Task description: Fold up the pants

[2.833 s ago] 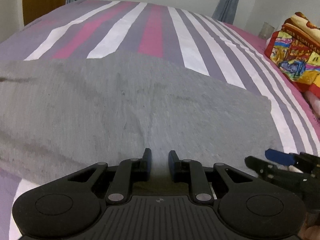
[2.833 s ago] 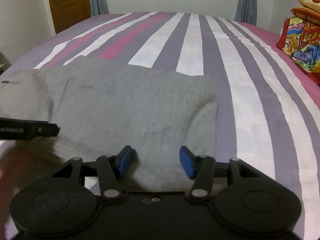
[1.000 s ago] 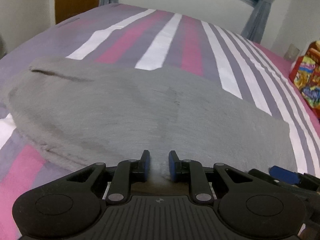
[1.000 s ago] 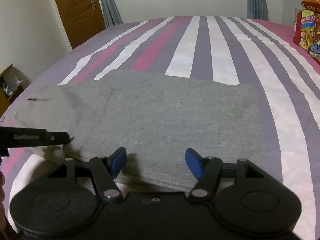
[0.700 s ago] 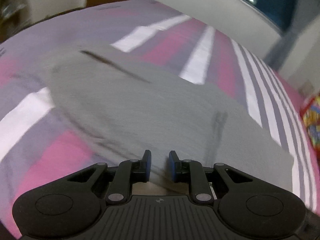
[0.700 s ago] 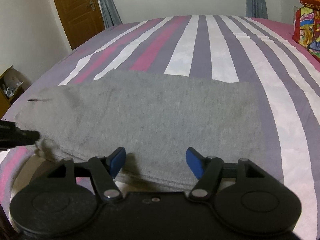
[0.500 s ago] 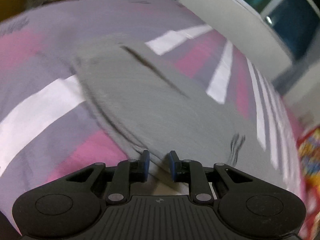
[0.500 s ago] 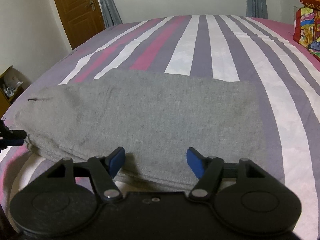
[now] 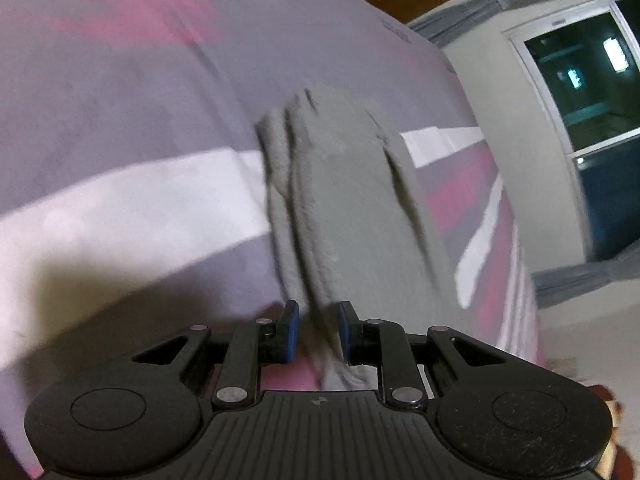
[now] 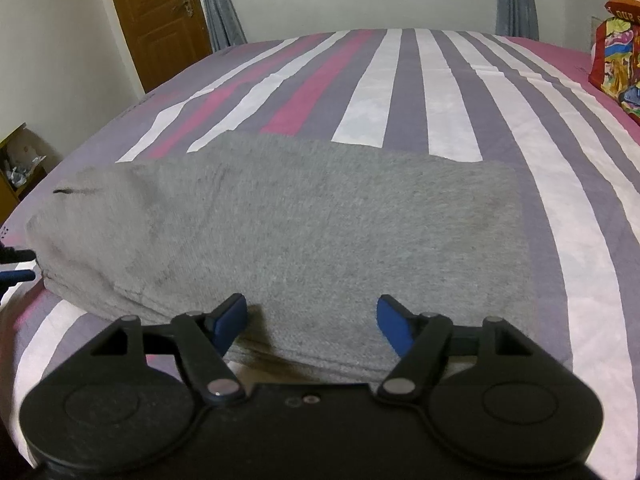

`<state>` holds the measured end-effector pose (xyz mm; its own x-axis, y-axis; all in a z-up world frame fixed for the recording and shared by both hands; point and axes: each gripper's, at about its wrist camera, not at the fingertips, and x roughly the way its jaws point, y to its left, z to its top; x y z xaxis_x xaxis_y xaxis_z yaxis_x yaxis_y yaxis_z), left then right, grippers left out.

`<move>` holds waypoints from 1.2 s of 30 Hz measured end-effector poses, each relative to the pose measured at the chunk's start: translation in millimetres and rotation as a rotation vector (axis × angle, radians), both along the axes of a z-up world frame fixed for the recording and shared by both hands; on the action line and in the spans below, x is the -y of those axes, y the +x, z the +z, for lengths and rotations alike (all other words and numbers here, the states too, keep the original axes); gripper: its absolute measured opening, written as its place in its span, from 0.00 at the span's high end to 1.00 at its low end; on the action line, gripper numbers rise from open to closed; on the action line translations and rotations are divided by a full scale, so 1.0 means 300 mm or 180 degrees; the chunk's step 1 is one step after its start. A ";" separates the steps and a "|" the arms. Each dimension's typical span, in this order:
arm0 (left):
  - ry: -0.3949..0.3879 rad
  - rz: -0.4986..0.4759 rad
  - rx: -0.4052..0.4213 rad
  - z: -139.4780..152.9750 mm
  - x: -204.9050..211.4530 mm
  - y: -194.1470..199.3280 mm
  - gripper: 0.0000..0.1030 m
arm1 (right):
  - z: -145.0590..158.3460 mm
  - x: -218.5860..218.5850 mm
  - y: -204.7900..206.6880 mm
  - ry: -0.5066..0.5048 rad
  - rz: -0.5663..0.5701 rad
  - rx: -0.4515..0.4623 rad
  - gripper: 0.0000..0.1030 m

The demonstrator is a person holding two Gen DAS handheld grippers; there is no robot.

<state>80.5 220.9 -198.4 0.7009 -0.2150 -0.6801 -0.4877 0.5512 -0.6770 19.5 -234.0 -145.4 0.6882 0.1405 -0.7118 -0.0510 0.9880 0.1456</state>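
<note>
Folded grey pants (image 10: 320, 232) lie lengthwise across the striped bed (image 10: 400, 80). My right gripper (image 10: 312, 320) hovers over their near edge. Its jaws are opening and its blue pads touch nothing. My left gripper (image 9: 319, 332) is at the left, waist end of the pants (image 9: 348, 208). It is rolled over, with a thick fold of the cloth between its pads. Its jaws stand narrow on that fold and are starting to open. The left gripper's fingertips (image 10: 16, 266) show at the left edge of the right wrist view, at that same end of the pants.
A wooden door (image 10: 156, 12) and curtains stand beyond the bed's far left corner. A colourful printed cushion (image 10: 616, 52) sits at the right side of the bed. A dark window (image 9: 580, 80) is on the wall. A low shelf with clutter (image 10: 20, 160) is beside the bed at left.
My left gripper swept left along the pants' near edge to their waist end and rolled over. The right gripper stayed in place and its jaws widened a little.
</note>
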 end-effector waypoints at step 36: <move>0.0827 -0.0454 0.0920 0.135 0.247 0.287 0.83 | 0.013 -0.013 0.043 -0.0141 0.0064 0.0025 0.28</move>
